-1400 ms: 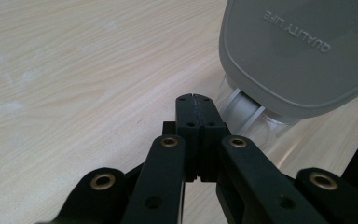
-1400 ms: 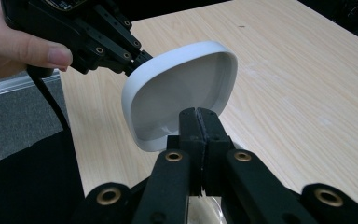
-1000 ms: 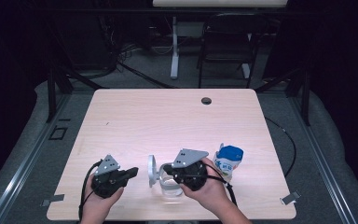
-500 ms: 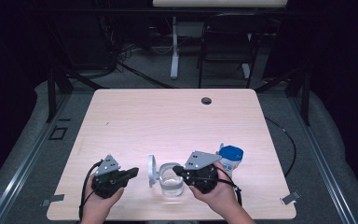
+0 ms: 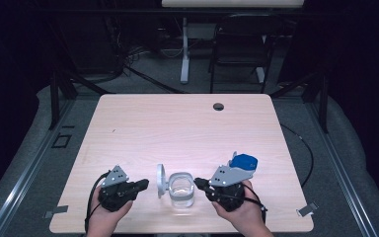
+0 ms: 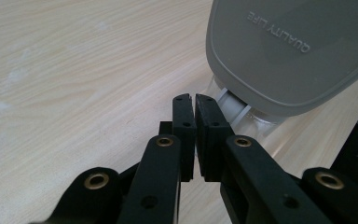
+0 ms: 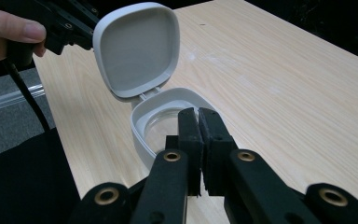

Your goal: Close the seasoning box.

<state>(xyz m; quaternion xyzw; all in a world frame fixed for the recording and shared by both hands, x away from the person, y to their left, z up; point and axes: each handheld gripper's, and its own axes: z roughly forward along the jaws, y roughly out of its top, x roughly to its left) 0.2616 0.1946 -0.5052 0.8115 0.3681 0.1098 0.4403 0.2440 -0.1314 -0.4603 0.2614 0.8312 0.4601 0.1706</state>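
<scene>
High view: clear container [image 5: 181, 189] sits near the table's [image 5: 187, 128] 6 o'clock edge, between the two grippers, with its grey hinged lid [image 5: 161, 180] standing upright at the container's 9 o'clock side, so the mouth is exposed. Left gripper [image 5: 142, 184] rests at the lid's 9 o'clock, jaws nearly together and empty; left gripper view puts the tips just short of the lid hinge [image 6: 235, 109], likely placed to prop or steady the lid. Right gripper [image 5: 199, 184] at the container's 3 o'clock, jaws together, holding nothing, tips over the rim [image 7: 168, 95]. Blue-capped jar [image 5: 243, 163] stands behind the right gripper, at 1 o'clock from the container, probably next in use.
</scene>
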